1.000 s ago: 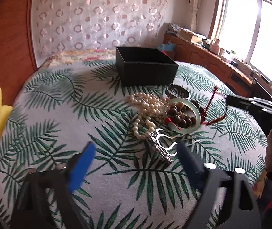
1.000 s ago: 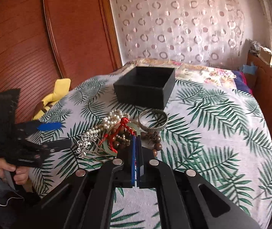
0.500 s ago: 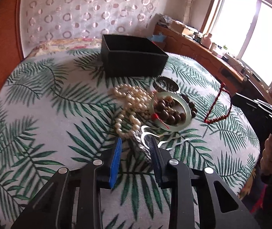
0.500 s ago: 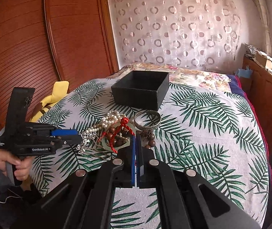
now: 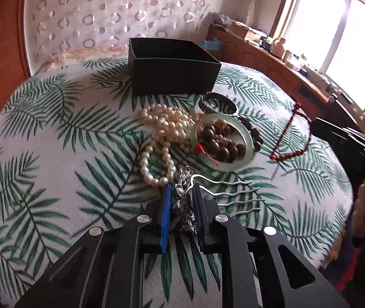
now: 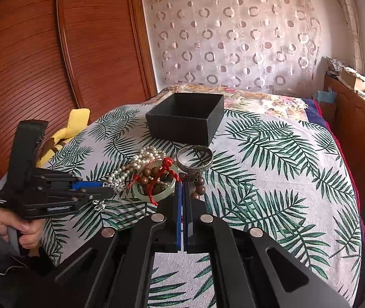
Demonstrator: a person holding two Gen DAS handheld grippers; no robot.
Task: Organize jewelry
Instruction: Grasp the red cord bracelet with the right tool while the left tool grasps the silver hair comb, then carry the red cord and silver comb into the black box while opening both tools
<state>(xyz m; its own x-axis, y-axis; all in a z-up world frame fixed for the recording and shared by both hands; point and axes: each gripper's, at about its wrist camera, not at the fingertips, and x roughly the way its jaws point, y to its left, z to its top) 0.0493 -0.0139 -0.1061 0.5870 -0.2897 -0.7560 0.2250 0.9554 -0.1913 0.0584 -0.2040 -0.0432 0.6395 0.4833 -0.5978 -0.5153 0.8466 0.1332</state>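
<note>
A silver hair comb [image 5: 233, 192] lies on the palm-leaf cloth [image 5: 54, 141], its ornate head between the blue pads of my left gripper [image 5: 182, 187], whose jaws are closing on it. Just beyond lie a pearl necklace [image 5: 167, 128], a jade bangle [image 5: 249, 141] ringing brown wooden beads [image 5: 221, 146], and a silver bangle [image 5: 218, 102]. An open black box [image 5: 172, 77] stands behind them. My right gripper [image 6: 182, 183] is shut on a red bead bracelet [image 5: 290, 138], which hangs above the cloth at the right.
A yellow plush toy [image 6: 72, 125] lies at the cloth's left edge by the wooden wardrobe doors [image 6: 54, 51]. A person's hand [image 6: 21, 225] holds the left gripper's handle. A low wooden cabinet [image 5: 272, 61] with clutter runs under the window on the right.
The left gripper's jaws have gone from wide apart to nearly together around the comb's ornate head, and it has edged closer to the pile. The right gripper has stayed shut and still.
</note>
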